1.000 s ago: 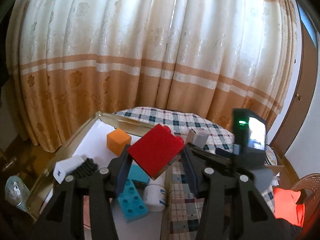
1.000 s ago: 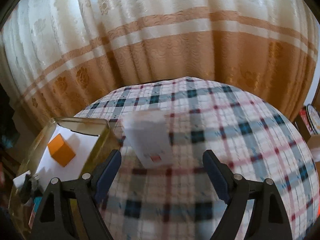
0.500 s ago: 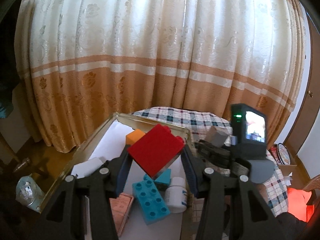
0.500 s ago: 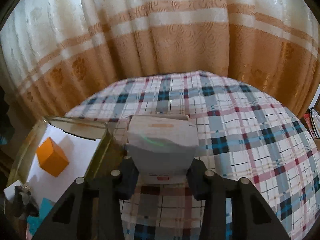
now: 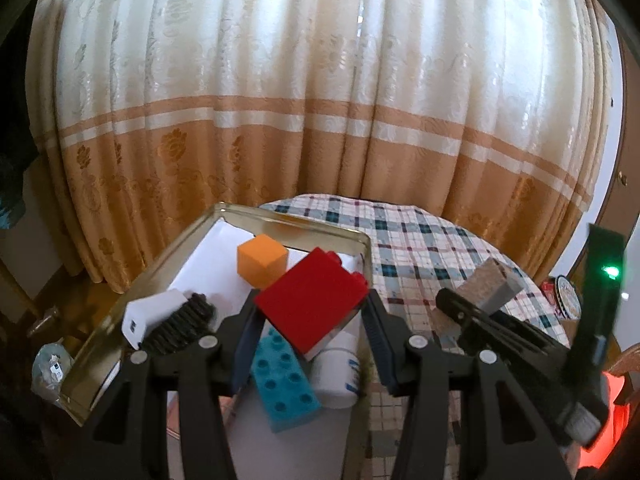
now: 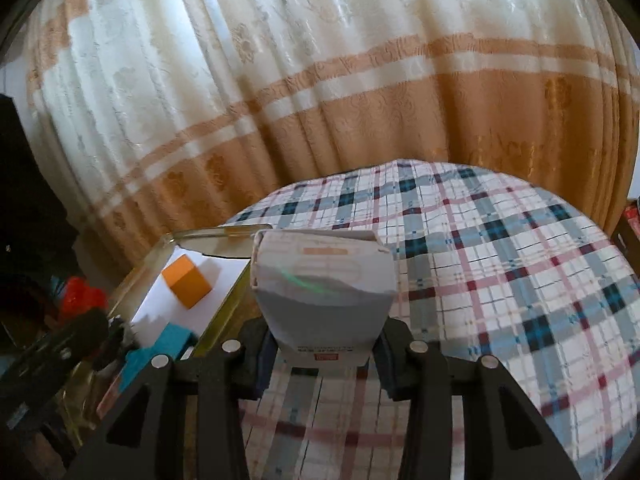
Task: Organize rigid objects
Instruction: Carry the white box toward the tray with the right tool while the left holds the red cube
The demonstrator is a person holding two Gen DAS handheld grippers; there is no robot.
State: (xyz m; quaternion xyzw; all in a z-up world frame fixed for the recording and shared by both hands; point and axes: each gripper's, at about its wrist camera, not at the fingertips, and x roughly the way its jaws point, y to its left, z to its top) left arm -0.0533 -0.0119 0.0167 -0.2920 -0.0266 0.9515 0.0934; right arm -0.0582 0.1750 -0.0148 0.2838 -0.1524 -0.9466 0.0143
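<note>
**Inspector:** Your left gripper has its fingers clamped on a red building brick, held tilted above the metal tray. Inside that tray lie an orange cube toward the far end, a teal studded brick and a white pill bottle directly beneath the red brick, and a white block touching a black ribbed item along the tray's left wall. I cannot identify the ribbed item.

**Operator:** And my right hand?

**Inspector:** Your right gripper has just been closing, and its fingers are now clamped on the lower part of a pale grey carton, which stands upright between them. You hold it just beside the tray's right wall, over the counter with its plaid cloth. In the left wrist view the same carton appears to the right of the tray, gripped in black fingers.

**Operator:** Anything else near the tray?

**Inspector:** A cream and orange curtain hangs behind it. The print on the carton's lower face is too small to read.
</note>
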